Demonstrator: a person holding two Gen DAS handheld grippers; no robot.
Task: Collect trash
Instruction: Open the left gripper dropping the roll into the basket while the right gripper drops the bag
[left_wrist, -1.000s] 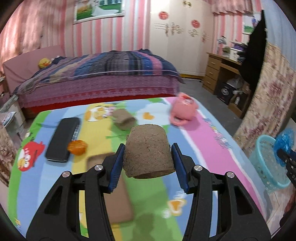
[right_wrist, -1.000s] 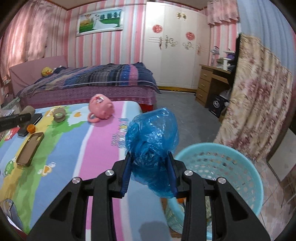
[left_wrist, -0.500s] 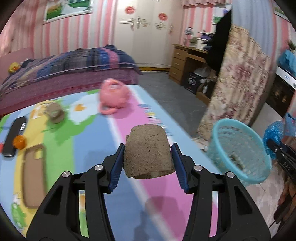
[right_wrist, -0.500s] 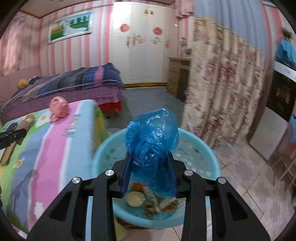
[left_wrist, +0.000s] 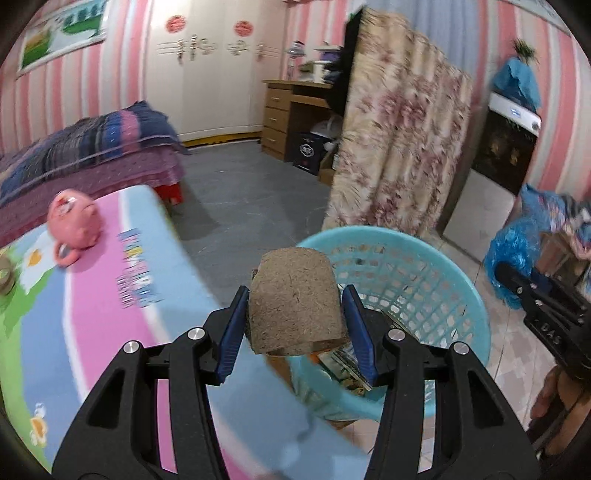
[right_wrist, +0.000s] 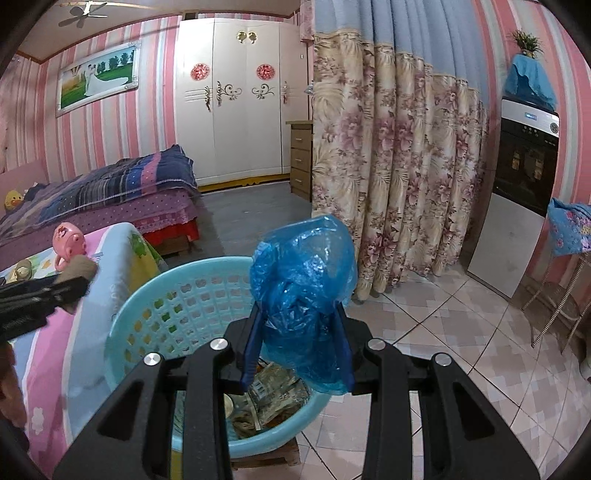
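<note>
Pink-striped walls (right_wrist: 110, 122), white wardrobe (right_wrist: 236, 103), tiled floor (right_wrist: 461, 332)

one basket (right_wrist: 155, 306), one blue bag (right_wrist: 303, 295), one brown roll (left_wrist: 295, 299)

Beyond our left jaws sits the basket (left_wrist: 436, 280), with the table (left_wrist: 92, 314) left of them. Under our right jaws the basket holds trash (right_wrist: 273, 398); a curtain (right_wrist: 399, 166) hangs behind.
</note>
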